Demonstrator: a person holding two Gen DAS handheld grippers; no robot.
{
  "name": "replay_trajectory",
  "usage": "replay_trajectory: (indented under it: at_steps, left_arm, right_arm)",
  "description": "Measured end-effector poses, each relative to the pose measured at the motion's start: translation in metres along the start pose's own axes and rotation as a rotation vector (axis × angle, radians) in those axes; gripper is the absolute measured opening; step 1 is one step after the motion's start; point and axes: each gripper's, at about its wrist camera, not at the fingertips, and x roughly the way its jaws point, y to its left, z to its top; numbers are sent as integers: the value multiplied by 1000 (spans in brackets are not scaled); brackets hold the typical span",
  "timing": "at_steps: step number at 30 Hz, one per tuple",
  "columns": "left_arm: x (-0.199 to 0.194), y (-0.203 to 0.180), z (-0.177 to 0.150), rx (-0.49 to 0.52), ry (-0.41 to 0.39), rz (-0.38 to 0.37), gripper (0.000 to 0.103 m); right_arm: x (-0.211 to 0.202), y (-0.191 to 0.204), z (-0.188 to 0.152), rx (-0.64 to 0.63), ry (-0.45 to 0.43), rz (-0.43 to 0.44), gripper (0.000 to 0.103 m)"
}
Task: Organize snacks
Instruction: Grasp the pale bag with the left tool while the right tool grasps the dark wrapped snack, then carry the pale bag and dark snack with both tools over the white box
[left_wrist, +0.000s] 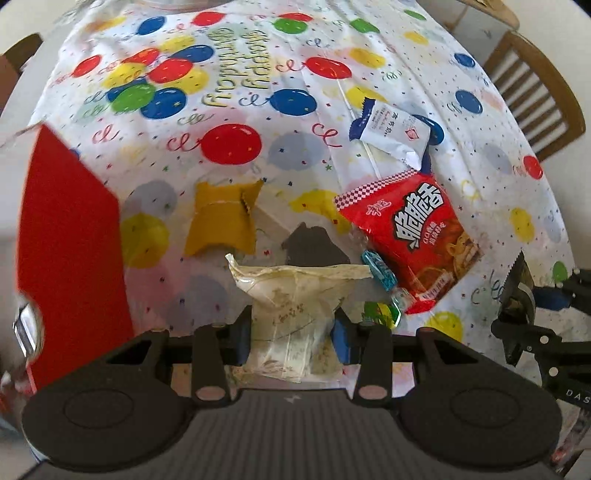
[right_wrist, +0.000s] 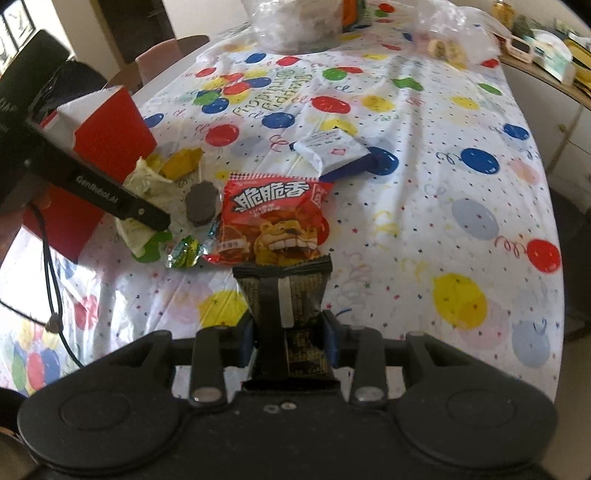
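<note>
My left gripper (left_wrist: 291, 328) is shut on a pale cream snack packet (left_wrist: 295, 306), held above the table. My right gripper (right_wrist: 290, 332) is shut on a black and gold snack packet (right_wrist: 284, 291). On the balloon tablecloth lie a red snack bag (left_wrist: 413, 236) (right_wrist: 273, 221), a white and blue packet (left_wrist: 391, 133) (right_wrist: 332, 151), a yellow packet (left_wrist: 221, 221) (right_wrist: 181, 162), a dark round snack (left_wrist: 314, 247) (right_wrist: 201, 203), a teal candy (left_wrist: 380, 273) and a green candy (right_wrist: 184, 253). A red box (left_wrist: 70, 251) (right_wrist: 110, 129) stands at the left.
Wooden chairs (left_wrist: 532, 92) stand at the table's far right. A clear plastic container (right_wrist: 295, 22) and a plastic bag (right_wrist: 450, 33) sit at the far end. A cable (right_wrist: 51, 280) hangs from the left gripper's body (right_wrist: 92, 188).
</note>
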Motion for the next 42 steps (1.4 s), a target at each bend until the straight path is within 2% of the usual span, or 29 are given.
replay_trajectory:
  at_steps: [5,11,22,31,42]
  left_arm:
    - [-20,2,-14,-56,-21,0,41]
    - [-47,6,-30,-104,-34,-23,41]
    - [-96,33,-45,-93,-55,-96,41]
    - [-129,71,-58,-46,-91,-144,41]
    - [-154,144,-63,-55,-132,-130,41]
  right_arm:
    - [-16,5,1,68,-15,2,34]
    - [-35,24,6,92,-40,13,34]
    - [-62,88,29,97,-97,-11,34]
    - [-63,157,59,66,-131,-24,34]
    - [-36,238,95,24,-128,-14,34]
